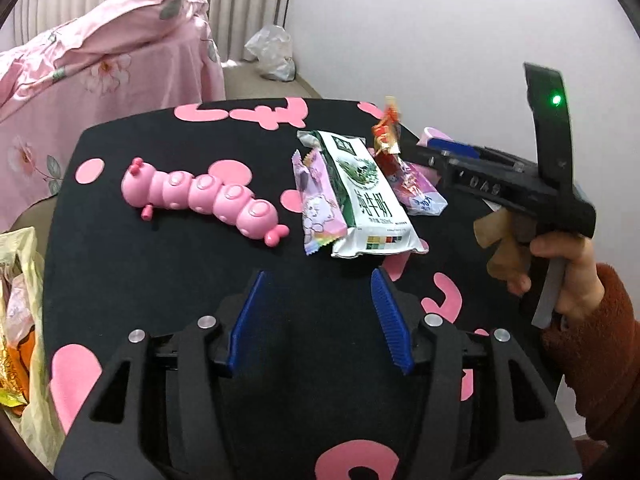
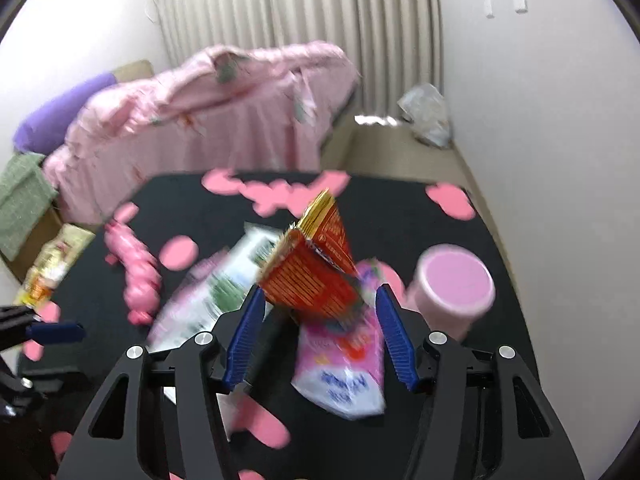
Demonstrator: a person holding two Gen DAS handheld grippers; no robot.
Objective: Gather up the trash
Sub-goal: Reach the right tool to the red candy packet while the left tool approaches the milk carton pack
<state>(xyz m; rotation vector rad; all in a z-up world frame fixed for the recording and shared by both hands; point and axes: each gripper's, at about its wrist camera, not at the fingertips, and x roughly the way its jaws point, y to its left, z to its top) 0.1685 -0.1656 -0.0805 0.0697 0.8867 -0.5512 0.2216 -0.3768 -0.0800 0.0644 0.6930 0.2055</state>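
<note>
Two wide-open right tongs (image 2: pixel 320 328) frame the red-and-gold wrapper (image 2: pixel 316 268) without gripping it above the black surface (image 2: pixel 400 216), so they should centre, then squeeze, while the left tongs (image 1: pixel 318 316) wait empty and open.

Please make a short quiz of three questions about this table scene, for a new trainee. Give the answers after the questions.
1. True or false: the left gripper holds a wrapper.
2. What lies directly left of the milk carton? A) pink caterpillar toy B) purple wrapper C) pink cup
3. Fill in: the red and gold wrapper sits in front of the ____ gripper.

Key: 1 false, its jaws are open and empty. 2 B. 3 right.
</note>
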